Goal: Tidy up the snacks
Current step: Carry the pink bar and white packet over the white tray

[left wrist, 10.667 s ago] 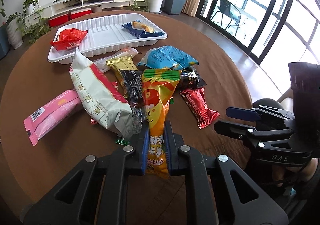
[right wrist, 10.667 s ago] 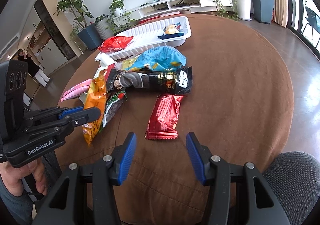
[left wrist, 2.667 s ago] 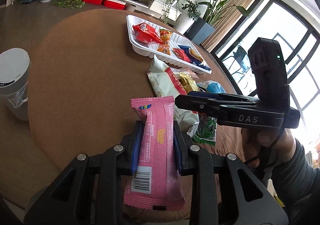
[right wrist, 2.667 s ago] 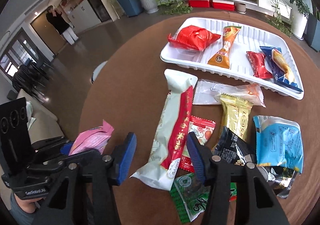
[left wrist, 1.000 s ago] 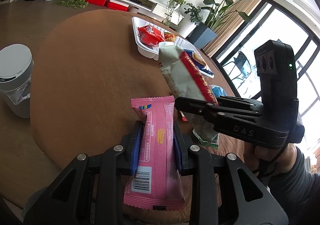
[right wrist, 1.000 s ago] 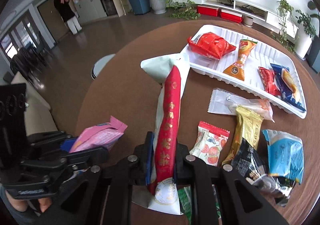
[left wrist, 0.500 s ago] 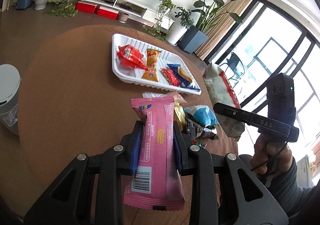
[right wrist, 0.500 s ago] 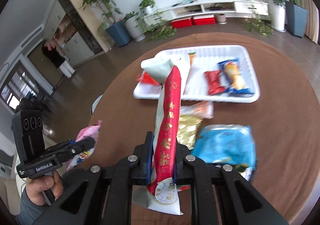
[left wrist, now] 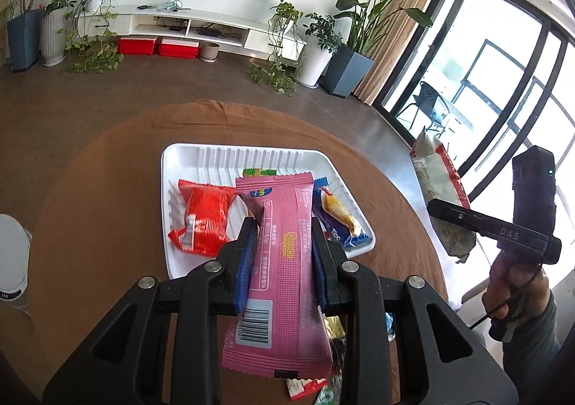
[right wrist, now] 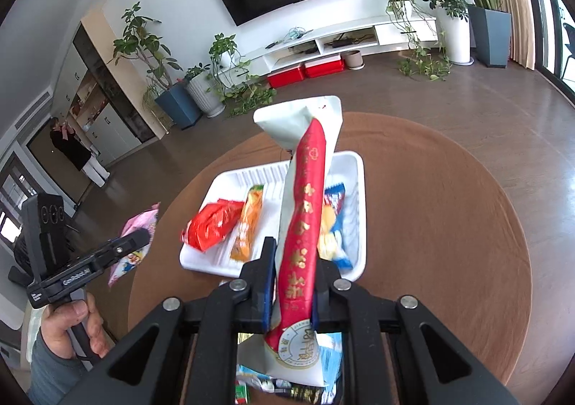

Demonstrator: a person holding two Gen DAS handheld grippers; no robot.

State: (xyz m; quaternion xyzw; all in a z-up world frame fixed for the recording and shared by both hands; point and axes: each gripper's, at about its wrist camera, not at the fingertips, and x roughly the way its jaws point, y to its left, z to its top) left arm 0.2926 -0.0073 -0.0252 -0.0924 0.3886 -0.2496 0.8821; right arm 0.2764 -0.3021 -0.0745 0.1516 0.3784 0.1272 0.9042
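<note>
Blocking much of the left wrist view, the pink packet (left wrist: 278, 261) hides the middle of the white tray (left wrist: 187, 160), so only a green and yellow tip of the orange packet (right wrist: 248, 221) peeks above it there. The left gripper (left wrist: 282, 254) is clamped on this pink packet by its long sides and holds it over the tray's near edge. A barcode shows at the packet's lower end; its small print is too fine to read.

The right gripper (right wrist: 291, 293) is clamped on the long white and red packet (right wrist: 305, 210), which rises over the tray and covers part of the blue packet (right wrist: 334, 225). Gold characters run down its red stripe, with a round seal at the bottom. The red packet (right wrist: 212, 225) lies at the tray's left end.

Loose packets under both tools are cut off by the frame edge. "DAS" is readable on the right tool's side, "GenRobot.AI" on the left tool's. The brown table (right wrist: 449, 225) carries the tray.
</note>
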